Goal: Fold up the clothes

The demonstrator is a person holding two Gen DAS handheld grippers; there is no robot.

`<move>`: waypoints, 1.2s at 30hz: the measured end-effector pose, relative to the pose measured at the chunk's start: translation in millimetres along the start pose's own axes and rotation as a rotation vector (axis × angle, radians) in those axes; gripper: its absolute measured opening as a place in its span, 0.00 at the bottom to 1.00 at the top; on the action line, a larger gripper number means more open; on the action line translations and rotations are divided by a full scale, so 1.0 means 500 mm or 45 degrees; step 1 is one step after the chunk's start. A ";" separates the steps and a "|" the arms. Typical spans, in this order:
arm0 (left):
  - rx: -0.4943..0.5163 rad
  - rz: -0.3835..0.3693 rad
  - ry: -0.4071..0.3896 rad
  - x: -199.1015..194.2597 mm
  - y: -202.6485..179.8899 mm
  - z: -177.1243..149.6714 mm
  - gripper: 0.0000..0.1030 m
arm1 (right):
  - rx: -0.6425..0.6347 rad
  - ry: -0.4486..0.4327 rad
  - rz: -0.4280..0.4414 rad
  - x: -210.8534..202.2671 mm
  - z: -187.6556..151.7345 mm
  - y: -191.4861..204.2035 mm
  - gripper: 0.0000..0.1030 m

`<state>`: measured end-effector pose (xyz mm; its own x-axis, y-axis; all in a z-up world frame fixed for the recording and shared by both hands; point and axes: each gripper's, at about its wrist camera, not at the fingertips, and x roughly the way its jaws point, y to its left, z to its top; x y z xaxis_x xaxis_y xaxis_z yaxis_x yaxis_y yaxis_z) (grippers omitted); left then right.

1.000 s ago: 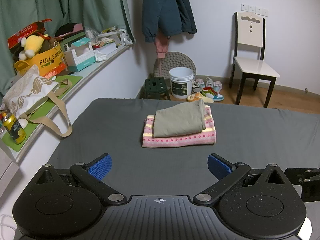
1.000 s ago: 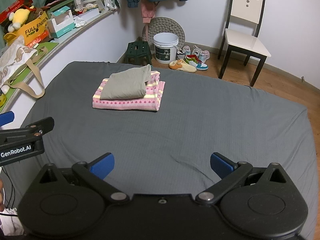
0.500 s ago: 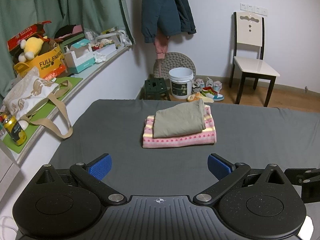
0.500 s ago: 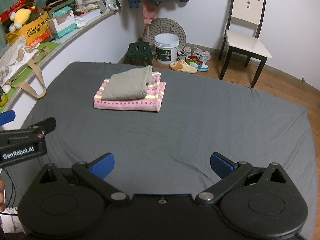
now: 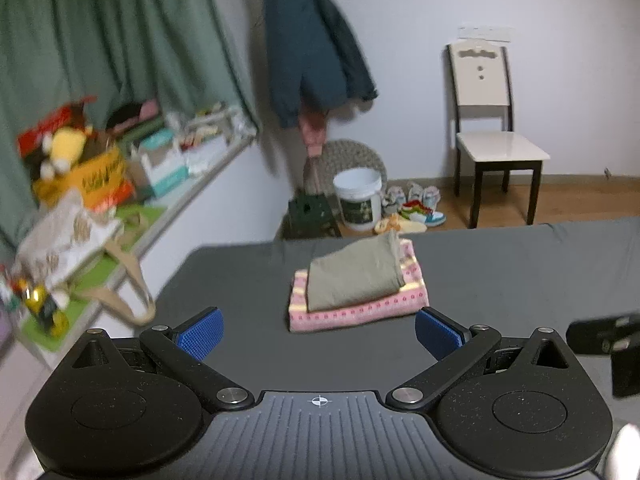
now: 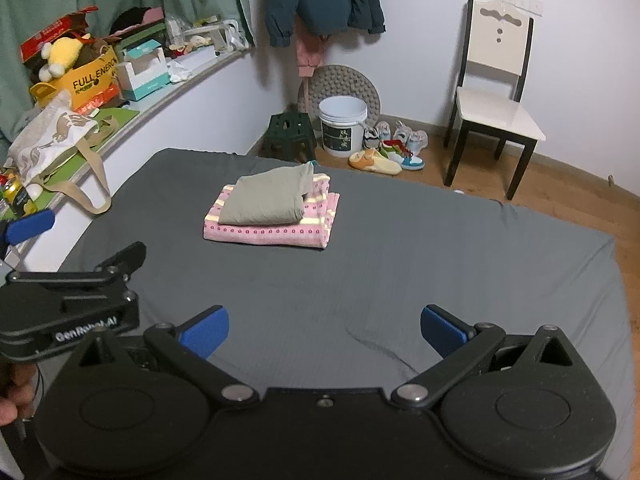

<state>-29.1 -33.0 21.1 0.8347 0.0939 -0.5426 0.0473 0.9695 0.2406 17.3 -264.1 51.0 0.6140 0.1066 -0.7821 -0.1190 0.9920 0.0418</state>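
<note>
Far left, a window ledge (image 6: pixel 120 128) crowded with boxes and a tote bag (image 6: pixel 52 140); the left gripper (image 5: pixel 318 330) hovers over the near part of the grey bed (image 6: pixel 360 280), fingers spread wide, nothing between them. Mid-bed lies the folded stack — an olive garment (image 6: pixel 268 196) resting on a pink patterned towel (image 6: pixel 272 232) — well ahead of both tools. Right gripper (image 6: pixel 324 330) also gapes wide and empty above the sheet; chair (image 6: pixel 496 92) against the far right wall.
</note>
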 end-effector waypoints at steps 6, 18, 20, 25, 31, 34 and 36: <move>-0.133 -0.046 -0.097 -0.046 -0.003 -0.005 0.99 | -0.022 -0.026 -0.024 -0.017 -0.009 -0.018 1.00; -0.523 -0.174 -0.097 -0.140 0.065 -0.084 0.99 | -0.021 -0.122 -0.003 -0.086 -0.029 -0.065 1.00; -0.544 -0.227 -0.099 -0.170 0.083 -0.086 0.99 | -0.012 -0.151 0.017 -0.103 -0.028 -0.066 1.00; -0.536 -0.324 -0.128 -0.284 0.149 -0.084 0.99 | -0.029 -0.205 0.071 -0.131 -0.026 -0.054 1.00; -0.461 -0.397 -0.184 -0.487 0.283 -0.083 0.99 | -0.112 -0.217 0.136 -0.138 -0.016 -0.021 1.00; -0.462 -0.237 -0.213 -0.608 0.370 -0.119 0.99 | -0.105 -0.230 0.197 -0.151 -0.013 -0.011 1.00; -0.471 -0.089 -0.228 -0.673 0.418 -0.172 0.99 | -0.105 -0.258 0.239 -0.165 -0.015 -0.006 1.00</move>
<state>-347.3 157.4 184.9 0.9202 0.0158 -0.3910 -0.0657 0.9912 -0.1146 -38.8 -276.4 110.9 0.7175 0.3076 -0.6250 -0.3033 0.9457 0.1173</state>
